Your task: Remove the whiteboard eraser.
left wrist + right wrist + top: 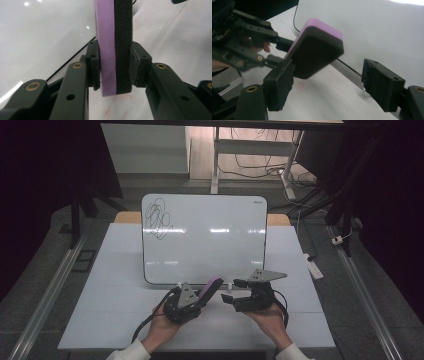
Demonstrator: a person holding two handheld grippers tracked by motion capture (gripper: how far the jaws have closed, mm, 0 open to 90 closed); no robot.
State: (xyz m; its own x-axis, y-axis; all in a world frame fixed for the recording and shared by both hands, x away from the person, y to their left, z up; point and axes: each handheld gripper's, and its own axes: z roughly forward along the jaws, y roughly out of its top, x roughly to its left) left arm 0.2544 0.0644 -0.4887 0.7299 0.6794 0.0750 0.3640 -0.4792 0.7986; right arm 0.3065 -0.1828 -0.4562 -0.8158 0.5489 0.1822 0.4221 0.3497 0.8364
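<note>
Two hand-held grippers met at the near edge of the whiteboard on the bench. The left hand-held gripper was clamped on the eraser, purple side left and black felt right in its own view, tilted up toward the board. The right hand-held gripper stood just right of it, jaws apart and pressing nothing, the eraser beside its left jaw.
</note>
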